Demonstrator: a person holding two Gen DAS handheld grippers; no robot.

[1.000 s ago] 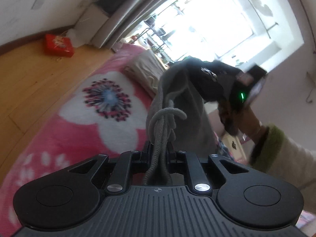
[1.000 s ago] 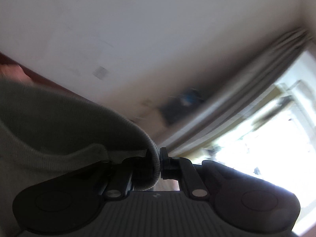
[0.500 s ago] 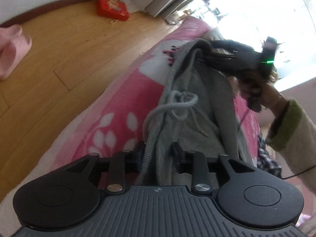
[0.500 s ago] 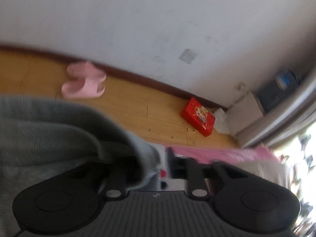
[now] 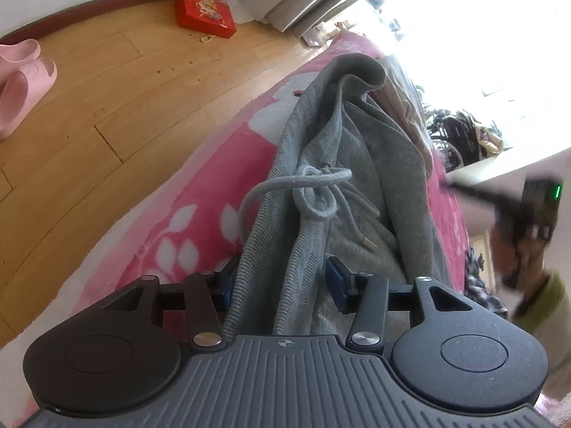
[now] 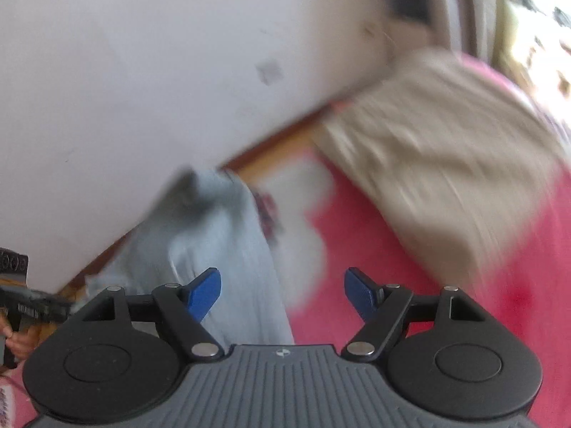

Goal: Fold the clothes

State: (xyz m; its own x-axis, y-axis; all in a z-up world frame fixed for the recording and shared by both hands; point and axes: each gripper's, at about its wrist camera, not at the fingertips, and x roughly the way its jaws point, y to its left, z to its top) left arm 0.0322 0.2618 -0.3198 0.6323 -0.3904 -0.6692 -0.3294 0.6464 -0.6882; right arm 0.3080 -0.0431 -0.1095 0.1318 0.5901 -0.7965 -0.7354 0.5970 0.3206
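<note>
Grey drawstring sweatpants [image 5: 357, 164] lie lengthwise on the pink flowered blanket [image 5: 200, 192], waistband nearest me, drawstring knotted on top. My left gripper [image 5: 285, 278] is open, its blue pads spread with the ribbed waistband lying loosely between them. My right gripper [image 6: 283, 290] is open and empty above the blanket [image 6: 357, 249]; the far end of the sweatpants [image 6: 221, 235] lies to its left, blurred. The right gripper also shows in the left wrist view [image 5: 528, 207], off to the right of the sweatpants.
A beige pillow [image 6: 446, 164] lies at the head of the bed. The wooden floor [image 5: 107, 107] runs along the bed's left edge, with a red box [image 5: 205, 14] and pink slippers [image 5: 18, 78]. A bright window is at the far right.
Both grippers lowered the sweatpants onto the blanket and opened. The right gripper let go of the hem and swung away to the right; the left jaws widened around the waistband.
</note>
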